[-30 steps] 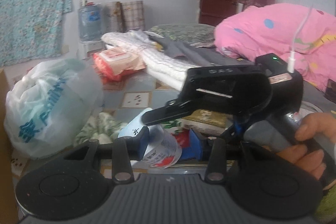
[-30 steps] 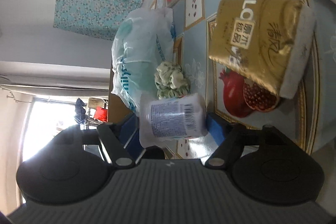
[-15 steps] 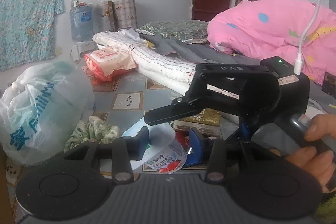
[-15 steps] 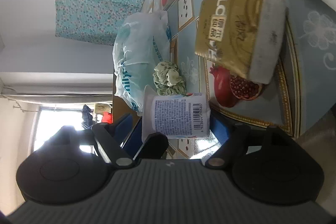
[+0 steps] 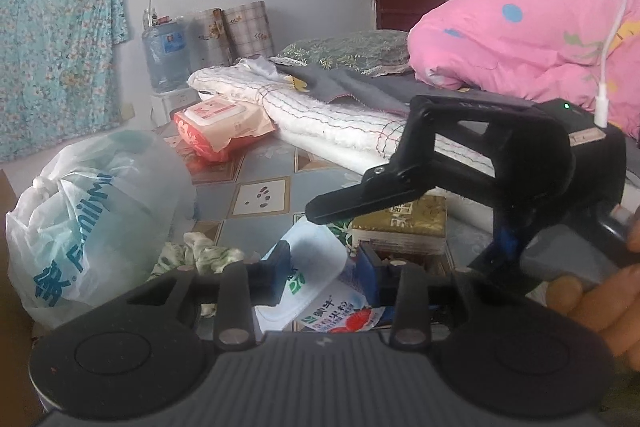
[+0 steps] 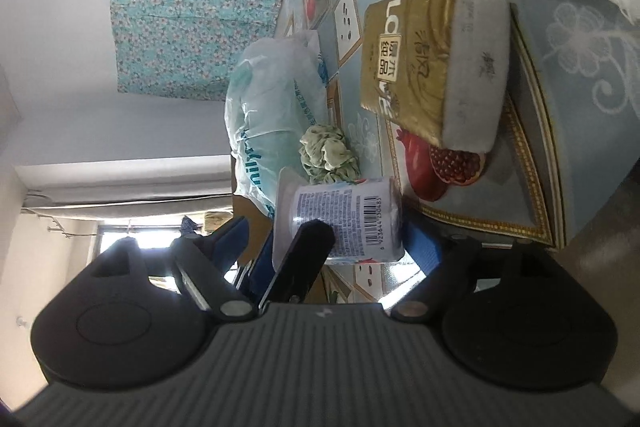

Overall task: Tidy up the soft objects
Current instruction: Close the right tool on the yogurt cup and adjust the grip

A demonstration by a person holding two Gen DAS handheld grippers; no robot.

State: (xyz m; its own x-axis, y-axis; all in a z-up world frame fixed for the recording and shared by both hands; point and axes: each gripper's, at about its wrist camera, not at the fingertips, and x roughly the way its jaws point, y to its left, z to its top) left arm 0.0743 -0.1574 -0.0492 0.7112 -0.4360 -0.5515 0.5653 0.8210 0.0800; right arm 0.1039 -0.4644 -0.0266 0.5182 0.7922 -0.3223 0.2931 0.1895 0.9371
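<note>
Between both sets of jaws sits the yogurt cup (image 5: 320, 275), just above the patterned floor; the left gripper (image 5: 324, 273) pinches it, having just tightened; the right gripper (image 6: 332, 243) stands wide around it, jaws just opening; gold tissue pack (image 6: 432, 59) lies nearby.

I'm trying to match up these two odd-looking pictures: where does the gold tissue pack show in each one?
Left wrist view: the gold tissue pack lies right of centre on the patterned mat, partly hidden behind the other black gripper.
Right wrist view: it sits upper right, turned sideways, above a pomegranate picture.
Shared landmark: the green scrunchie beside the white plastic bag.
</note>
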